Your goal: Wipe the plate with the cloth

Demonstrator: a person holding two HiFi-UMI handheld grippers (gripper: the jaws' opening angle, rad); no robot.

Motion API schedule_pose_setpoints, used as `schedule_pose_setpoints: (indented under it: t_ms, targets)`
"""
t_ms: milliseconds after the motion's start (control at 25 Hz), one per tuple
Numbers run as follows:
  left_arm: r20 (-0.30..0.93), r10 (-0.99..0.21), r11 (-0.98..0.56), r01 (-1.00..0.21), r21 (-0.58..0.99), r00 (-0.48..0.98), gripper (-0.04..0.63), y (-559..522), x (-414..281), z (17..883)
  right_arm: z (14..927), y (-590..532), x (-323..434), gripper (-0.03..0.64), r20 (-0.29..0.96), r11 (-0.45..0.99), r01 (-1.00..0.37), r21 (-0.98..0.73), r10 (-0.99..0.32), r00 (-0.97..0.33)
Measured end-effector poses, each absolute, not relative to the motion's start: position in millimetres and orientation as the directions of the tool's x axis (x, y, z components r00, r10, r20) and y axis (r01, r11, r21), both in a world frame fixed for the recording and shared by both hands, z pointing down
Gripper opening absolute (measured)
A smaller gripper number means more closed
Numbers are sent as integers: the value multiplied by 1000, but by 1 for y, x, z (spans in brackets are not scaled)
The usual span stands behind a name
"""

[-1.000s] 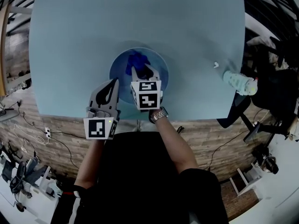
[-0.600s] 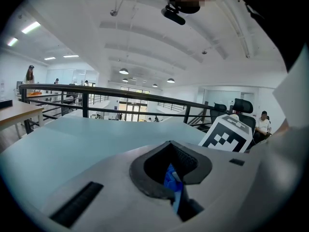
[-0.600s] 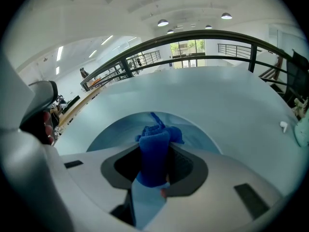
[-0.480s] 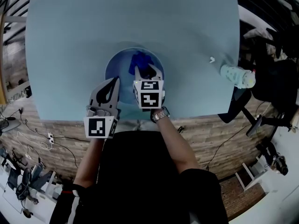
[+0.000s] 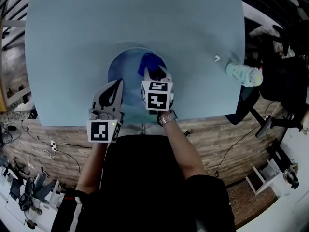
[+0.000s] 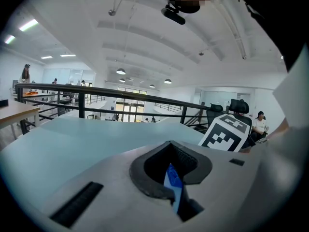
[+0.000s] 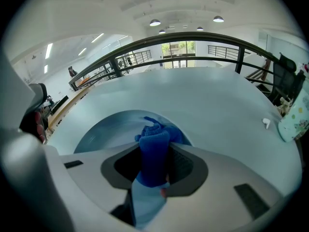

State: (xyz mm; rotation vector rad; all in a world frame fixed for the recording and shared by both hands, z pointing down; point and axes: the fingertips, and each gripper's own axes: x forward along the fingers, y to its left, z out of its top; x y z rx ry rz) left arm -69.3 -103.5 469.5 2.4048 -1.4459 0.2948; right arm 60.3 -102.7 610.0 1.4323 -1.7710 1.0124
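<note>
Terry cloth [image 7: 154, 151], glossy plate [image 7: 104, 129], matt table [image 5: 145, 18]

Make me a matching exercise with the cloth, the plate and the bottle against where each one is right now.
1. cloth
2. plate
3. bottle

A. at the right edge of the table
B. rim pinched by the left gripper
C. clamped in the right gripper

Pairs: 1-C, 2-B, 3-A.
</note>
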Motion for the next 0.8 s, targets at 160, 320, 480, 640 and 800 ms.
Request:
schedule_pose_setpoints:
  t_ms: [160, 320, 480, 640, 800]
  targets:
    - [319, -821, -445, -881, 162, 474, 0, -99, -71, 466, 607, -98, 65, 120, 848, 90, -983, -160, -497, -183]
    - [312, -824, -446, -881, 158, 473, 0, -92, -71, 466, 604, -93, 71, 120, 837, 79, -985, -152, -519, -171]
    - [311, -827, -444, -883, 154, 469, 0, -83, -78, 463, 595, -86, 63, 120, 830, 79, -983, -168, -527, -184]
    - [307, -833, -435, -888, 151, 461, 0, -73, -84, 460, 591, -77, 48, 120, 815, 106, -976, -190, -538, -217]
    - [299, -843, -422, -894, 149, 447, 0, -62, -91, 457, 588, -67, 28, 120, 806, 145, -967, -212, -534, -256]
